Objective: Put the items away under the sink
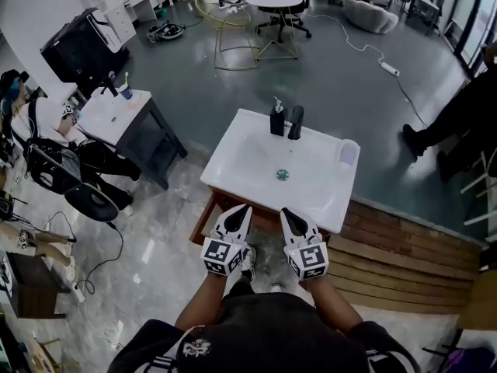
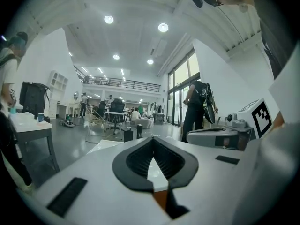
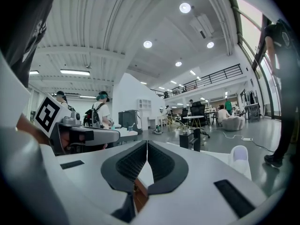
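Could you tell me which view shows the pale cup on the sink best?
The head view: the cup stands unobstructed at the sink's far right corner. The right gripper view shows it side-on, small; the left gripper view doesn't show it.

On sink back edge, pump bottle left of faucet; cup on right rim. Before near edge, left tool and right tool side by side.

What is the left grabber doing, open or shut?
Shut and empty: in the left gripper view, the left gripper has its jaws touching at the tips, with nothing between them.
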A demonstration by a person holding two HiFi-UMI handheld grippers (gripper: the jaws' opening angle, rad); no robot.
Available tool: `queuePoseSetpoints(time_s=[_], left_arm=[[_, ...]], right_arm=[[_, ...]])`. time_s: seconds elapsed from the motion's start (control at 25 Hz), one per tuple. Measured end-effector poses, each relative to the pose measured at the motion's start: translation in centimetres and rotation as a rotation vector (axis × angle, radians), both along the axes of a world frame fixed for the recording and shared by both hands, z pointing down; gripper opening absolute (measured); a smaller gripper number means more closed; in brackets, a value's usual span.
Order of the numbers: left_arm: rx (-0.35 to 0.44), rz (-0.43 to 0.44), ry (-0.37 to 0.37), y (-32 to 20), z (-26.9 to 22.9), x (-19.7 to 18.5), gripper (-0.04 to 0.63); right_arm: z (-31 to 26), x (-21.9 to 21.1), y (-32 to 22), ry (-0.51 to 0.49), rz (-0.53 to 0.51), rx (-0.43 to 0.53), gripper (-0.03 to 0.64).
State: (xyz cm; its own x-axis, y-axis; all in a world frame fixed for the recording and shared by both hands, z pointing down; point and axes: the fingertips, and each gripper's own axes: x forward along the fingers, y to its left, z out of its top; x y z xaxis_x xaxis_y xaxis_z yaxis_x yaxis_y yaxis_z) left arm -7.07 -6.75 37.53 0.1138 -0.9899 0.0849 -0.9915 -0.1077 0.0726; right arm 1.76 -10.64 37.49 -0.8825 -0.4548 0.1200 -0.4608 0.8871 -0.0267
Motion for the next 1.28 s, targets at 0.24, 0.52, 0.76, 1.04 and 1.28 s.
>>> queuePoseSetpoints(time_s=[0.24,0.52,0.76,1.04,1.28], left_arm=[[0.013,0.063,0.002,-4.3,-0.6,-2.3,0.006],[0.016,0.126,0.005,-8.4,-1.1,-5.8,0.007],[0.03,0.176,0.024,-11.0,-1.6,-8.4,0.006],[0.033,0.234,0.056,-13.6,-1.4,-10.2,0.008],[0.006,0.276,0.075,-16.2,-0.5,-9.4,0.008]], right_arm=[[-1.0,-2.1,-3.5,0.018,0.054,0.021,0.025],[-1.0,-4.6,-7.4,0.026,0.134,-0.001,0.025],[-1.0,-6.0,-9.2,0.057,0.2,0.003,0.025],[-0.4,-6.7,-10.8,0.084,0.275,-0.03,0.025],[-0.2,-5.8,-12.7,0.116,0.337,-0.028,0.025]])
